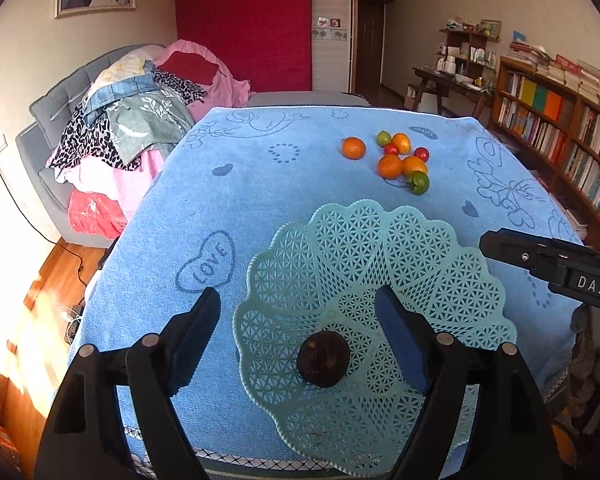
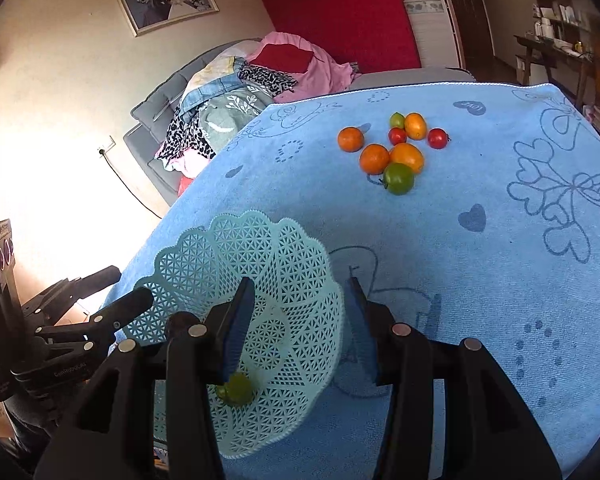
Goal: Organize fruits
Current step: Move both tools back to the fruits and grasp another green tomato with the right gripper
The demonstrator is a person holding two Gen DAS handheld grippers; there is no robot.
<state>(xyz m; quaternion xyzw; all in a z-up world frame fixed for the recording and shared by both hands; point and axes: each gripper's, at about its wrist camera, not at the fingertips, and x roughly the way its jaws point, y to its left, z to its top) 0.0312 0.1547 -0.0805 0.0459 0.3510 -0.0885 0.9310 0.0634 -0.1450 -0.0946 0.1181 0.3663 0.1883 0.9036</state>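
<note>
- Left wrist view: the left hand-held gripper (image 1: 298, 320) hangs low over the near half of the mint lattice basket (image 1: 440, 240), its two blue-padded fingers spread wide and gripping nothing. A dark brown round fruit (image 1: 323, 359) lies on the basket floor between and just below them.
- The remaining fruit cluster (image 1: 400, 160), made of orange, red and green pieces, sits well apart on the far side of the blue towel (image 1: 172, 208) that covers the counter. One orange fruit (image 1: 353, 148) lies a little to the left of the group.
- The step in hand seems to be fetching the next fruit. It would go best by lifting clear of the basket's scalloped rim first, then approaching a piece at the cluster's edge, so the neighbours are not sent rolling.
- The tip of the other tool's black body shows at the right edge of this view.
- Right wrist view: the right hand-held gripper (image 2: 300, 328) is also spread and empty. It is tilted down, with its left finger over the basket (image 2: 292, 248) and its right finger over the towel (image 2: 500, 320) just outside the rim.
- A small green fruit (image 2: 236, 390) rests in the basket, partly hidden by that left finger.
- A large green fruit (image 2: 398, 178) is the nearest piece of the cluster (image 2: 392, 148) and looks the easiest pick for this side.
- The left tool's body enters from the left edge, close to the basket rim.
</note>
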